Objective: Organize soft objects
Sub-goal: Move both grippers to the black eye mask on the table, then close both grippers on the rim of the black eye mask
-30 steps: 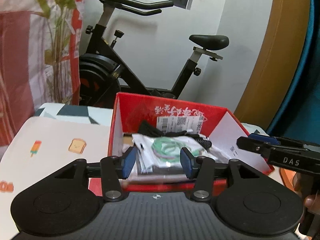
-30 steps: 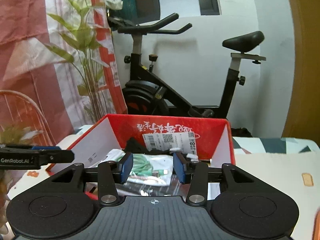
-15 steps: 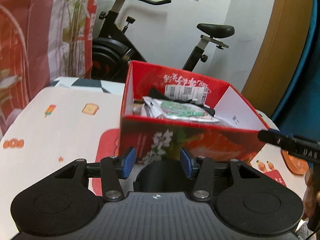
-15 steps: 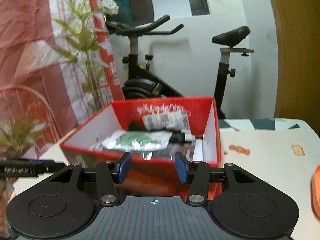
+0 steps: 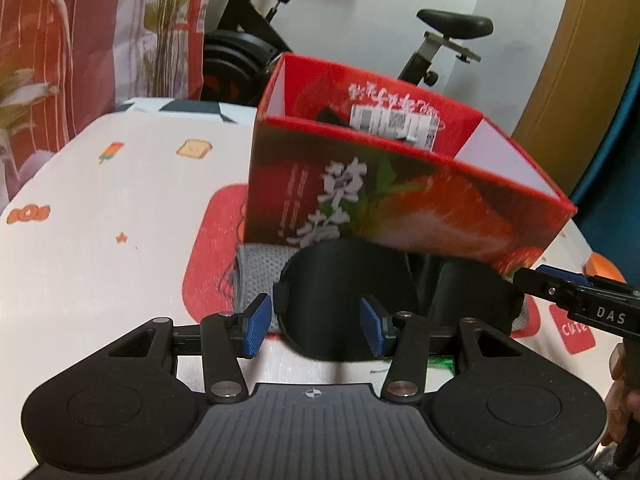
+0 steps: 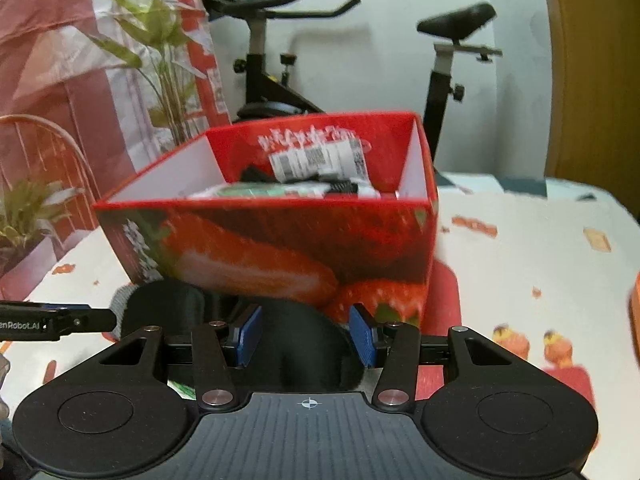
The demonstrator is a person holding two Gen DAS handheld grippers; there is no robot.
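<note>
A red strawberry-print box stands on the table and holds packets and a labelled bag; it also shows in the right wrist view. In front of it lie black soft pieces on a grey knit cloth. My left gripper is open, its blue pads either side of one black piece, not touching. My right gripper is open over another black piece. A second black piece lies to its left, by the left gripper's finger.
The tablecloth is white with small cartoon prints and red patches. An exercise bike and a plant stand behind the table. An orange object sits at the right edge. The right gripper's finger crosses the left wrist view.
Both grippers have drawn back from above the box and dropped low in front of it. The black pieces and grey cloth have come into view between the open pads.
</note>
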